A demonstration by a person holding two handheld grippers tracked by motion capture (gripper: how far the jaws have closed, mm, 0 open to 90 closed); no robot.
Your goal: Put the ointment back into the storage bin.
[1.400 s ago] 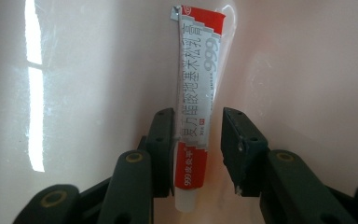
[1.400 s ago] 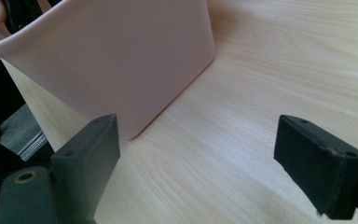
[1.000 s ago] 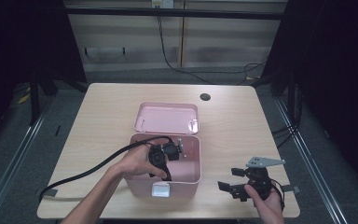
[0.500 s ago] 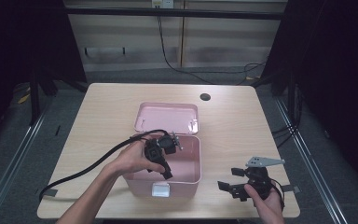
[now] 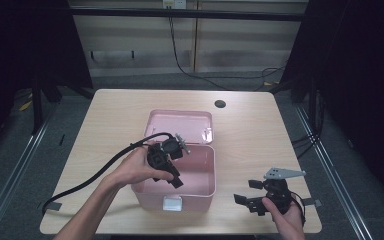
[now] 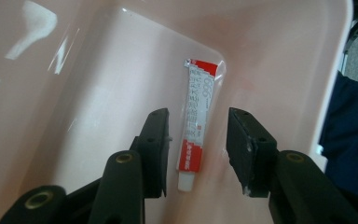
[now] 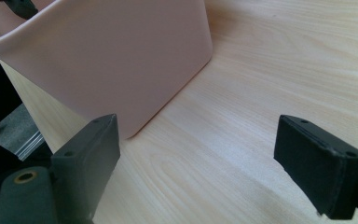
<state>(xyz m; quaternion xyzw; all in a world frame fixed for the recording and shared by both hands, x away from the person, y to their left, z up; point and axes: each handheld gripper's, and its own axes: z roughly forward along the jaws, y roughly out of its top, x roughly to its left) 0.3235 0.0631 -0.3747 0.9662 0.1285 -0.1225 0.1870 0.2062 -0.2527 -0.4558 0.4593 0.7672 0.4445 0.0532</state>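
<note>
just left gripper [image 6: 196, 140] jaws lately parting, empty, over tube [image 6: 196, 116] on pink box [image 5: 200, 172] floor

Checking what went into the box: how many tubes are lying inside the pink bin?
1. The red-and-white tube lies on the floor of the pink bin, below the open left gripper. Parts of the floor are out of sight.

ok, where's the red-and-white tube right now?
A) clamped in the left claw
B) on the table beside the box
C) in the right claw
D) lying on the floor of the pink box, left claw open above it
D: the left gripper view shows the tube lying flat on the floor of the pink box, and the left claw stands open above it, jaws apart on either side and not touching it.
</note>
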